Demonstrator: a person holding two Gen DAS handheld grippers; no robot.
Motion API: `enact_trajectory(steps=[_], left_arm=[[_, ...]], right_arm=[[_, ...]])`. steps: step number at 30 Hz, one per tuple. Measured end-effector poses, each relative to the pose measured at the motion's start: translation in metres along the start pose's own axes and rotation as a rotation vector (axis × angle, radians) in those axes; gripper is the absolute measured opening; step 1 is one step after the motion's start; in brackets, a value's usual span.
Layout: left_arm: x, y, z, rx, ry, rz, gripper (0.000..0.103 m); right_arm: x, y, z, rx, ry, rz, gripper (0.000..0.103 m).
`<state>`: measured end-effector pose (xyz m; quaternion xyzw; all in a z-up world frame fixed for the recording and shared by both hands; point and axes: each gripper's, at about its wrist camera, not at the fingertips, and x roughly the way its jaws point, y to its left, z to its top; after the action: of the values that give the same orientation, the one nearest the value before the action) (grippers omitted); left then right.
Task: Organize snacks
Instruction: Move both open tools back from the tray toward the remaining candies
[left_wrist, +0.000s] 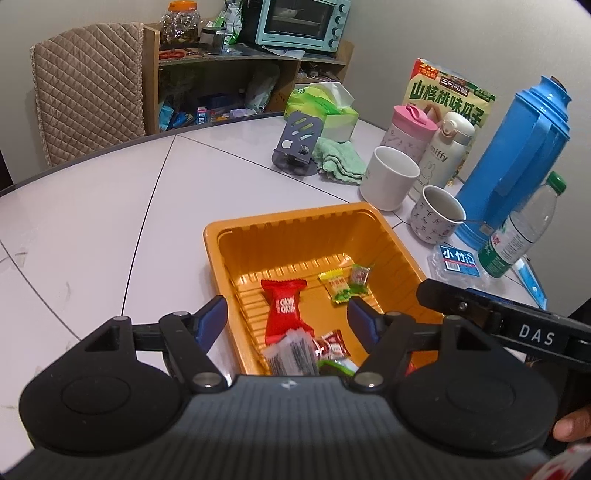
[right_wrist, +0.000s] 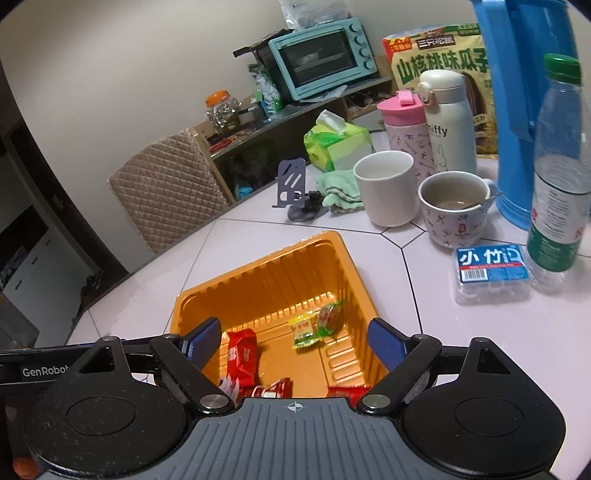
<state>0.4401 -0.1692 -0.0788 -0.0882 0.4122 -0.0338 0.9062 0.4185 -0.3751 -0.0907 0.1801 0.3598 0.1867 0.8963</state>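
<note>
An orange plastic tray (left_wrist: 229, 240) (right_wrist: 332, 243) sits on the white table and holds several wrapped snacks. Inside lie a red packet (left_wrist: 282, 308) (right_wrist: 242, 354), a yellow-green packet (left_wrist: 338, 286) (right_wrist: 304, 332), a small green-ended candy (left_wrist: 360, 275) (right_wrist: 328, 314) and white and red wrappers (left_wrist: 291, 352) at the near wall. My left gripper (left_wrist: 288, 321) hangs open above the tray's near side, nothing between its blue pads. My right gripper (right_wrist: 291, 341) is open over the tray too, holding nothing. The right gripper's arm (left_wrist: 517, 321) reaches in from the right in the left wrist view.
Behind the tray stand a white mug (left_wrist: 391, 177), a patterned cup with a spoon (right_wrist: 456, 208), pink and white flasks (left_wrist: 412, 131), a blue thermos (left_wrist: 517, 158), a water bottle (right_wrist: 557, 170), a floss box (right_wrist: 491, 262), a phone stand (left_wrist: 299, 138), a green cloth, tissues and a seed bag (left_wrist: 452, 96). A quilted chair (left_wrist: 88, 85) stands beyond.
</note>
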Motion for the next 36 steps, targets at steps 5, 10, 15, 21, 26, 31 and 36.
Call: enact_trajectory(steps=[5, 10, 15, 21, 26, 31, 36], left_arm=[[-0.015, -0.003, -0.010, 0.022, -0.003, -0.004, 0.069], [-0.035, -0.003, -0.023, 0.028, -0.002, -0.023, 0.071], [-0.054, 0.003, -0.039, 0.021, 0.014, -0.034, 0.072], [-0.079, 0.014, -0.061, 0.024, 0.018, -0.030, 0.072], [-0.097, 0.025, -0.081, 0.029, 0.033, -0.016, 0.072], [-0.112, 0.039, -0.101, 0.013, 0.050, -0.007, 0.072], [-0.127, 0.054, -0.118, 0.015, 0.061, 0.013, 0.072]], right_arm=[[-0.017, 0.004, -0.006, 0.022, -0.006, 0.002, 0.087], [-0.035, 0.010, -0.015, 0.021, -0.003, 0.002, 0.087], [-0.053, 0.016, -0.028, 0.034, 0.003, -0.004, 0.087], [-0.073, 0.028, -0.045, 0.029, 0.015, -0.002, 0.087], [-0.088, 0.039, -0.058, 0.024, 0.025, -0.026, 0.087], [-0.101, 0.053, -0.074, -0.011, 0.034, -0.052, 0.087], [-0.113, 0.070, -0.093, -0.018, 0.024, 0.005, 0.087]])
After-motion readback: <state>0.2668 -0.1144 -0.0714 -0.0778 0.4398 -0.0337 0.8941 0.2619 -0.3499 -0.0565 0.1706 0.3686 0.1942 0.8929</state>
